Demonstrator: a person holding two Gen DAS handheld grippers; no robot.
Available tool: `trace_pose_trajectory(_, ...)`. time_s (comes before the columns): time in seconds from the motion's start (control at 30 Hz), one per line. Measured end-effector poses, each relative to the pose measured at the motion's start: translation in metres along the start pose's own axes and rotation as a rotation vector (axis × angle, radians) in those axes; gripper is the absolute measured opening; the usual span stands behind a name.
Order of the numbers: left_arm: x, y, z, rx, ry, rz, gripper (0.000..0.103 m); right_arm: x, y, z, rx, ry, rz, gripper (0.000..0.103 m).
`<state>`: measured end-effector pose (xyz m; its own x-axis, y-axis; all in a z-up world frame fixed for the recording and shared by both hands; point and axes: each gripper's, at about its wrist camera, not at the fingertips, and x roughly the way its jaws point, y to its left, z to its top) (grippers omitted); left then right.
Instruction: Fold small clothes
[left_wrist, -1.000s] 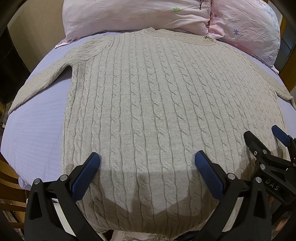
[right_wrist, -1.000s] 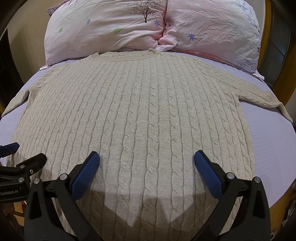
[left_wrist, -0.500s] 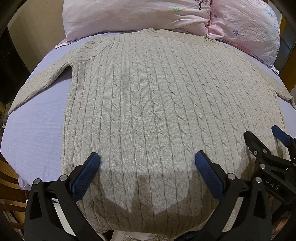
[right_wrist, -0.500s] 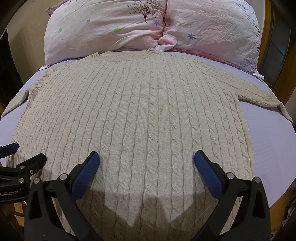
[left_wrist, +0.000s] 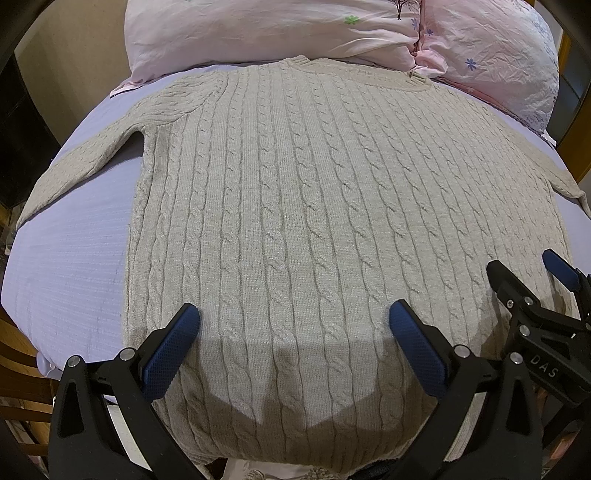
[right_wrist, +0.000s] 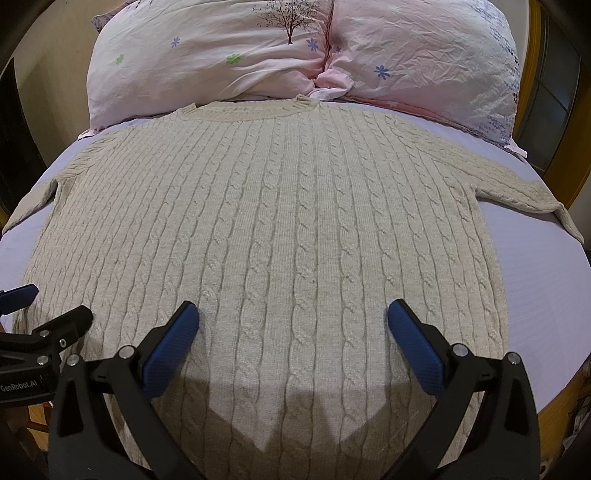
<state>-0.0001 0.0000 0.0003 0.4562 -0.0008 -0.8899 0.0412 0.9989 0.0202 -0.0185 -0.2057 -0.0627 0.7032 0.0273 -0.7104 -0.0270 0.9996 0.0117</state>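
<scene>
A beige cable-knit sweater (left_wrist: 314, 206) lies flat and spread out on a lilac bed sheet (left_wrist: 70, 266), neckline far, hem near; it also shows in the right wrist view (right_wrist: 280, 229). Both sleeves stretch out sideways. My left gripper (left_wrist: 293, 332) is open and empty above the hem's left half. My right gripper (right_wrist: 291, 328) is open and empty above the hem's right half. Each gripper shows at the edge of the other's view: the right one in the left wrist view (left_wrist: 532, 284), the left one in the right wrist view (right_wrist: 48, 306).
Two pink flowered pillows (right_wrist: 207, 55) (right_wrist: 424, 62) lie just beyond the neckline. A wooden bed frame (right_wrist: 532, 92) runs along the right side. The sheet (right_wrist: 543, 258) lies bare beside the sweater. Wooden slats (left_wrist: 18, 369) show at the near left.
</scene>
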Motion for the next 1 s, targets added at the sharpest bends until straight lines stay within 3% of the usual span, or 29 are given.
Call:
trace_pose_trajectory(0.9,0.000,0.000,0.000,0.000,0.000,0.000,0.102,0.006,0.007,-0.008,0.000,0.005,0.000,0.101)
trace_pose_trajectory(1.0,0.000,0.000,-0.001,0.003,-0.010,0.002,0.102,0.007,0.006,-0.011,-0.029,0.006,0.031,0.101)
